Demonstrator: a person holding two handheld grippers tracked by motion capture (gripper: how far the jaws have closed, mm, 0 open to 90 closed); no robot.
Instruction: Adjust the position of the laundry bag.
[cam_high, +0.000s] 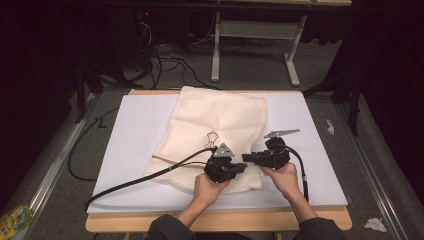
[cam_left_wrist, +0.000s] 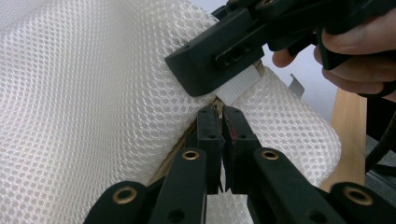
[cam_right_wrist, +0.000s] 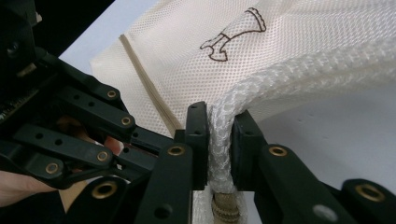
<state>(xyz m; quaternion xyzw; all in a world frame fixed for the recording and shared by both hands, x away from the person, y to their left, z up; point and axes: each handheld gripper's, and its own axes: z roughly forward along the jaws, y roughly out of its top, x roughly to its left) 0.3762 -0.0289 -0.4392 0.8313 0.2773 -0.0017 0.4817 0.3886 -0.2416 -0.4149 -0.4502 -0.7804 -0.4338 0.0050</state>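
Observation:
A cream mesh bag (cam_high: 215, 125) lies flat on a white board (cam_high: 135, 150), a brown motif (cam_right_wrist: 233, 35) printed on it. Both grippers meet at its near right edge. My left gripper (cam_left_wrist: 220, 114) points right, its jaws shut at the tan zipper line (cam_right_wrist: 144, 84); what sits between the tips is hidden. My right gripper (cam_right_wrist: 219, 126) points left and is shut on a bunched fold of the mesh bag (cam_right_wrist: 261, 88), just above the brass zipper end (cam_right_wrist: 224, 207). In the left gripper view one of its black fingers (cam_left_wrist: 210, 60) lies over a white tab (cam_left_wrist: 240, 86).
The board rests on a wooden table (cam_high: 220, 220) whose edge is close to the hands. The left gripper's cable (cam_high: 140, 180) trails left across the board. On the floor are cables, a white frame (cam_high: 255, 45) at the back, and a green packet (cam_high: 15, 220).

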